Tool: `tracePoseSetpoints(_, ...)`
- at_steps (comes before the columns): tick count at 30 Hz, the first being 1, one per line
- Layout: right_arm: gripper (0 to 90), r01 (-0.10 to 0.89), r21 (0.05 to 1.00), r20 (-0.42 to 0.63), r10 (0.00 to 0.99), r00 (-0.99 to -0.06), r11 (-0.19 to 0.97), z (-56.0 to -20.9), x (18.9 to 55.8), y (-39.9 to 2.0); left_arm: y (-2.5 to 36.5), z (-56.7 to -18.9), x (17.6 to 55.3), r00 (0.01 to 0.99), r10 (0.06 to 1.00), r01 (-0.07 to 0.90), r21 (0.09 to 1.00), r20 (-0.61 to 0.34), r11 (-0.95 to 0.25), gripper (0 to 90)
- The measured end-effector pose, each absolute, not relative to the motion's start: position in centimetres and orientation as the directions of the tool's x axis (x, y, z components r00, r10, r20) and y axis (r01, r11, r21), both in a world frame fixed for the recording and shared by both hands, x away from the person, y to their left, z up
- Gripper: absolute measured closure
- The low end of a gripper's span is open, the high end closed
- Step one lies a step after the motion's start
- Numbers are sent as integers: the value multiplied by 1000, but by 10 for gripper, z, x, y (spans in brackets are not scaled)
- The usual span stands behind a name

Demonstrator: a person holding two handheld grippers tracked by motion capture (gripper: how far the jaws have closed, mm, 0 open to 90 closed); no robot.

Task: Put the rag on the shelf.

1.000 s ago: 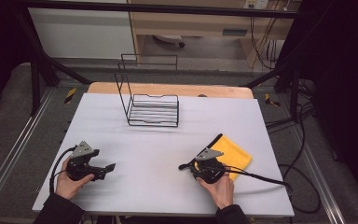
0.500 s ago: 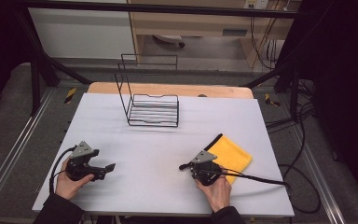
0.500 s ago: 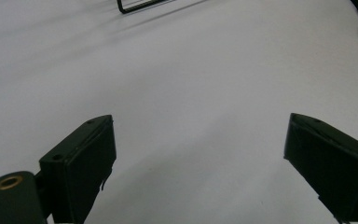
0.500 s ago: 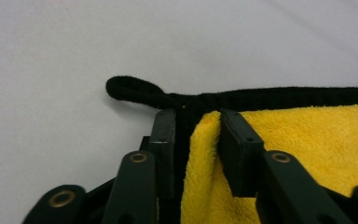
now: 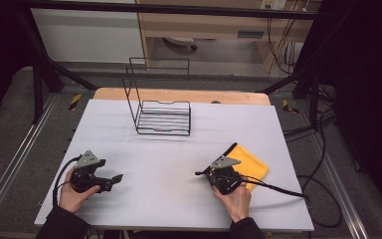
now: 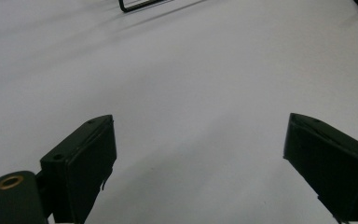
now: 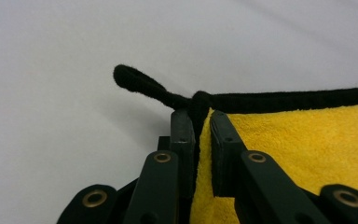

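A yellow cloth (image 5: pixel 252 163) with black edging lies on the white table (image 5: pixel 179 159) at the front right. My right gripper (image 5: pixel 202 173) is shut on the cloth's near corner. In the right gripper view the jaws (image 7: pixel 198 119) pinch the black hem, and a black hanging loop (image 7: pixel 135 81) sticks out just past the tips, with yellow cloth (image 7: pixel 303 140) spread to the right. My left gripper (image 5: pixel 117 178) rests low at the front left, open. Its jaws (image 6: pixel 200 135) stand wide apart over bare table.
A black wire rack (image 5: pixel 163 117) stands at the back middle of the table, and its corner (image 6: pixel 140 4) shows at the top of the left gripper view. A cable (image 5: pixel 278 189) trails right from the right gripper. Wooden board edge (image 5: pixel 179 94) lies behind.
The right gripper has shifted only slightly while holding the cloth's corner. The left gripper has not moved.
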State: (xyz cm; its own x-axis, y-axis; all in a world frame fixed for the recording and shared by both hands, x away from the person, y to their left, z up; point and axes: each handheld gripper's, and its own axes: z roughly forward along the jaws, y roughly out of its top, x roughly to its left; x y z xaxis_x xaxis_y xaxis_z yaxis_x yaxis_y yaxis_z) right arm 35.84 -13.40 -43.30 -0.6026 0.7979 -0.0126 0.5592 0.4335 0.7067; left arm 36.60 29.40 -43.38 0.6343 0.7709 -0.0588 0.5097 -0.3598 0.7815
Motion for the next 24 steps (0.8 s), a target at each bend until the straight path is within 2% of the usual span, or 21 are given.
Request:
tracePoseSetpoints(4,820,556,727,26,793,-608,402,-425,357,-136,294,-434,366,634,771,511,781,-59,-360,91)
tracePoseSetpoints(8,820,535,757,99,744,-661,374,-419,353,-123,293,-434,366,634,772,511,780,-58,-361,91)
tracePoseSetpoints(14,818,488,757,110,652,-750,433,-419,346,-88,294,-433,366,633,772,511,780,-56,-362,91)
tracePoseSetpoints(19,811,480,734,130,595,-793,480,-427,337,-75,293,-432,365,632,772,511,784,-65,-352,92)
tracePoseSetpoints(21,783,488,710,140,577,-804,507,-431,338,-74,290,-430,365,636,769,509,783,-63,-357,94)
tracePoseSetpoints(24,693,485,719,162,558,-814,499,-431,339,-76,284,-427,363,643,764,505,784,-63,-360,94)
